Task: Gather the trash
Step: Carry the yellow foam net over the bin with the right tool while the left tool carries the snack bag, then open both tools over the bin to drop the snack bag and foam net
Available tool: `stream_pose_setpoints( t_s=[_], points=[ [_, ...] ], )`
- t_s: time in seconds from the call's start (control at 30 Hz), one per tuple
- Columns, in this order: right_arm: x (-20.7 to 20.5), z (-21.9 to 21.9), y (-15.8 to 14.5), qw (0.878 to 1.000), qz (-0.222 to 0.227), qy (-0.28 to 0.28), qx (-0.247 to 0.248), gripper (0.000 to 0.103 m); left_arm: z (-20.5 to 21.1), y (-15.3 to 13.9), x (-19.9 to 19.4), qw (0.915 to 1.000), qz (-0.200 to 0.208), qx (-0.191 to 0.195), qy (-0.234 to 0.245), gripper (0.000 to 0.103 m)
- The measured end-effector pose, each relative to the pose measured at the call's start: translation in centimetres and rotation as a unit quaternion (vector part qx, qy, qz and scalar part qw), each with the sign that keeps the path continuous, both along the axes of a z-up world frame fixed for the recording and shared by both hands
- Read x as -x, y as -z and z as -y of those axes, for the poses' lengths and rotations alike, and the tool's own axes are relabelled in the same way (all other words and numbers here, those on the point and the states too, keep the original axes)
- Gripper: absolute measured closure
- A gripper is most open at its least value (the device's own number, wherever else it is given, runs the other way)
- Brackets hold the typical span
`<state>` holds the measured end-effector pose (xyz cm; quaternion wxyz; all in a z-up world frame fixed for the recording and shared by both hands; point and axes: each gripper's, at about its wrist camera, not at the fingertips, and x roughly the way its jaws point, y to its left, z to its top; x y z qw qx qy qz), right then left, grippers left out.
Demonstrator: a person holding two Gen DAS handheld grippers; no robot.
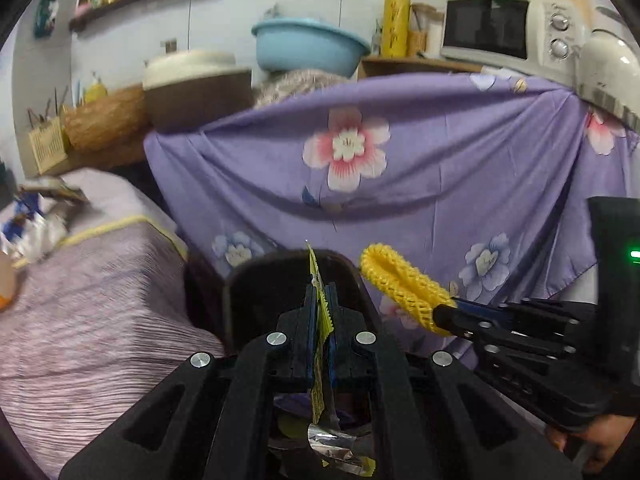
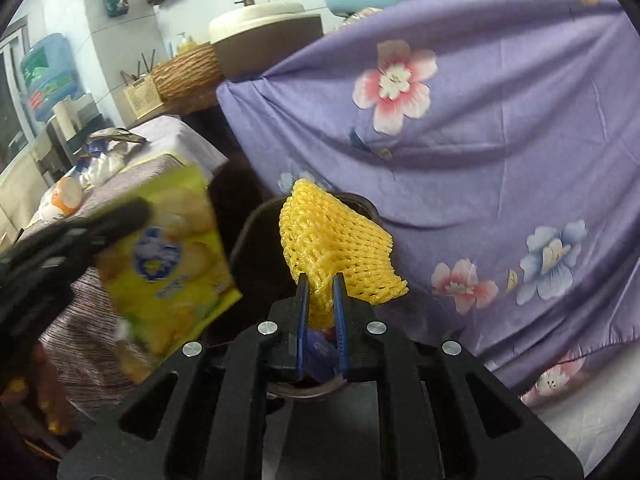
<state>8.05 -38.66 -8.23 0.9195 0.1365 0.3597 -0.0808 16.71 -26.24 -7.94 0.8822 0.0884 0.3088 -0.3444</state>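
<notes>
The left claw (image 1: 320, 300) pinches a yellow snack wrapper (image 1: 320, 320); the right claw (image 2: 320, 296) grips a yellow foam net (image 2: 336, 240). Both hang over the dark bin (image 1: 264, 272) beside the bench (image 1: 80, 280). Best to centre each above the opening, lower, then release one at a time.

A low surface draped in a pinkish-lilac ribbed cloth (image 2: 100, 300) carries, toward its far end, a crumpled heap of blue-and-white wrappers (image 2: 102, 160) and, beside them, what looks like an orange-and-white cup (image 2: 62, 198) lying tipped.
</notes>
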Motion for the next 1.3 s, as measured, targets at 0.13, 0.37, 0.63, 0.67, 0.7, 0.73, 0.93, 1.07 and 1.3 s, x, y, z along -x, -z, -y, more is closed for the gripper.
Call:
stream_pose_setpoints(
  t_s=[0.13, 0.37, 0.63, 0.67, 0.7, 0.73, 0.93, 1.07, 1.3],
  points=[
    [0.2, 0.7, 0.9, 1.000, -0.009, 0.009, -0.005, 0.090, 1.5, 3.0, -1.8, 0.9992, -0.032, -0.023, 0.001, 0.097],
    [0.3, 1.8, 2.2, 1.000, -0.022, 0.019, -0.010, 0.090, 2.8, 6.1, -3.1, 0.9971, -0.062, -0.043, 0.013, 0.076],
    [-0.2, 1.9, 3.1, 0.999, -0.032, 0.019, -0.020, 0.090, 2.0, 5.6, -3.1, 0.9983, -0.053, -0.023, -0.007, 0.035],
    [-0.2, 1.9, 3.1, 0.999, -0.032, 0.019, -0.021, 0.090, 1.7, 5.4, -3.1, 0.9984, -0.052, -0.022, -0.011, 0.035],
    [-0.3, 1.8, 3.2, 0.999, -0.033, 0.017, -0.021, 0.090, 1.3, 5.1, -3.1, 0.9983, -0.052, -0.017, -0.017, 0.034],
    [-0.4, 1.6, 3.3, 0.999, -0.034, 0.014, -0.021, 0.090, 0.9, 4.7, -3.0, 0.9983, -0.053, -0.011, -0.022, 0.032],
    [-1.8, 0.3, 4.4, 0.998, -0.049, -0.010, -0.025, 0.090, -1.5, 2.1, -1.5, 0.9982, -0.025, 0.008, -0.054, 0.023],
    [-3.1, -0.9, 5.4, 0.997, -0.062, -0.032, -0.031, 0.090, -3.0, 0.0, -0.1, 0.9976, -0.001, 0.021, -0.066, 0.015],
    [-5.4, -2.5, 7.5, 0.995, -0.081, -0.046, -0.035, 0.090, -4.2, -1.8, 1.1, 0.9969, 0.016, 0.027, -0.073, 0.009]
  ],
)
